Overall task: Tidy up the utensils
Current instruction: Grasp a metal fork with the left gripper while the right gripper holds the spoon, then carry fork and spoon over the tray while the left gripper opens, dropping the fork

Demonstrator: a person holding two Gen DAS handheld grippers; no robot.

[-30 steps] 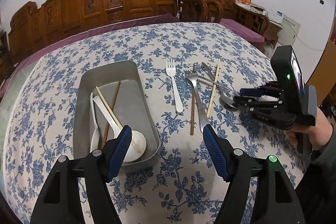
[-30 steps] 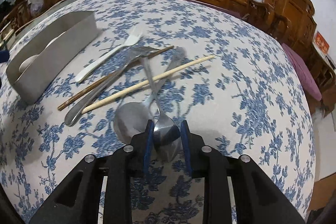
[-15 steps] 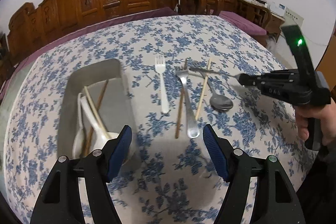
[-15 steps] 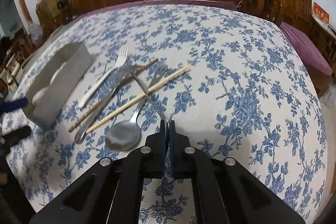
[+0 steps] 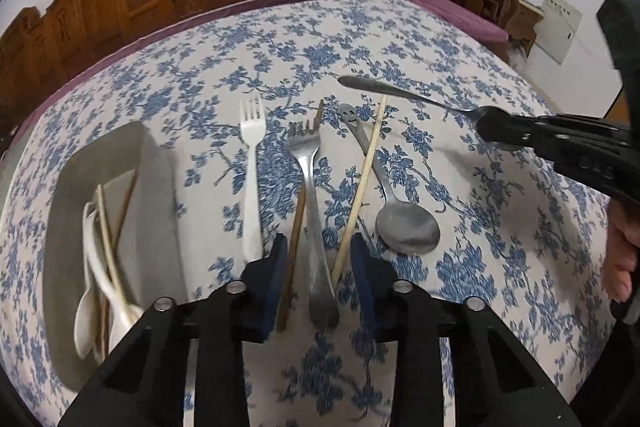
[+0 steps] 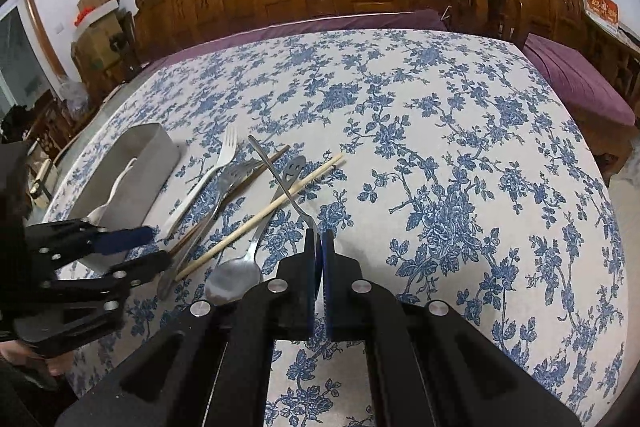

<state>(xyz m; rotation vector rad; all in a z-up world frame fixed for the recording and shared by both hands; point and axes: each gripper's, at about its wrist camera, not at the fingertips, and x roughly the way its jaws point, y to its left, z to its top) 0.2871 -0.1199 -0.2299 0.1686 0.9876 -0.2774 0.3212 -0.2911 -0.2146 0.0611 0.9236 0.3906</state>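
On a worktop [image 5: 400, 39] draped in blue-flowered cloth, a rectangular grey metal tray [image 5: 64, 227] near the left edge holds white plastic spoons [image 5: 86, 315] and a pair of chopsticks [image 5: 105, 223]. Beside it lies a white plastic fork [image 5: 252, 163], tines toward the far edge. The left gripper [image 5: 318, 265] hovers with jaws released, straddling the near ends of a dark wooden chopstick [image 5: 297, 239], a steel fork [image 5: 310, 195] and a pale bamboo chopstick [image 5: 362, 187], all lying lengthwise away from it. Just right of these rests a steel spoon with a smiley-face handle [image 5: 394, 207], bowl toward the near edge. At right, the right gripper [image 6: 319, 239], jaws clenched on the bowl end of a slim steel spoon [image 5: 404, 95], carries it clear above the cloth, handle pointing left toward the tray. The tray lies well to the left of the held spoon, across the remaining row, and its long axis runs near to far while the spoon's runs crosswise, so the spoon would likely need turning to lie along it.
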